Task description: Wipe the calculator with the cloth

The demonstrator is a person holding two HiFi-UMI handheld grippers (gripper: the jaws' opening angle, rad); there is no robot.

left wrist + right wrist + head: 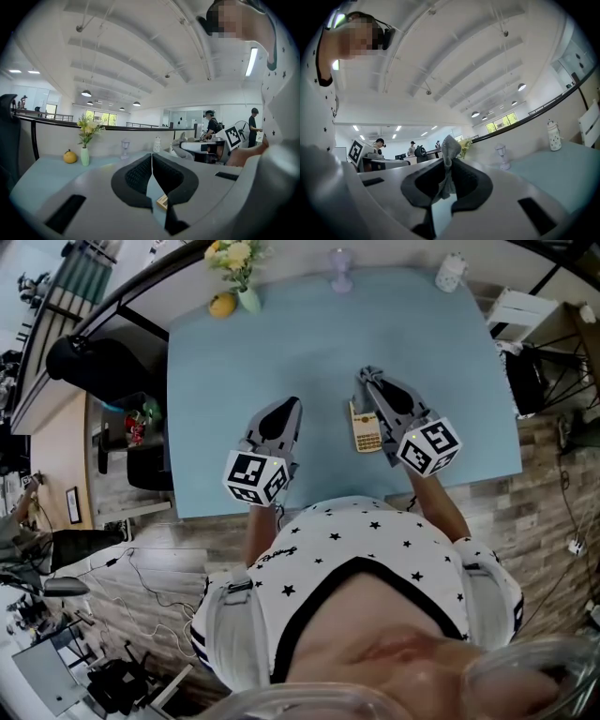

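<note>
1. The calculator point(366, 430) lies on the table point(225, 381), near the person's edge.
2. The right gripper point(368, 377) is over the table, just right of the calculator.
3. The cloth point(449, 157) sits between the right gripper's jaws.
4. The left gripper point(291, 404) is left of the calculator, apart from it.
5. At the far edge, a flower vase point(241, 273) and a round fruit point(222, 304) stand on the left, a glass point(341, 270) in the middle and a bottle point(451, 272) on the right.

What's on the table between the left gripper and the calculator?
Nothing. In the head view, only bare blue table lies between the left gripper and the calculator.
</note>
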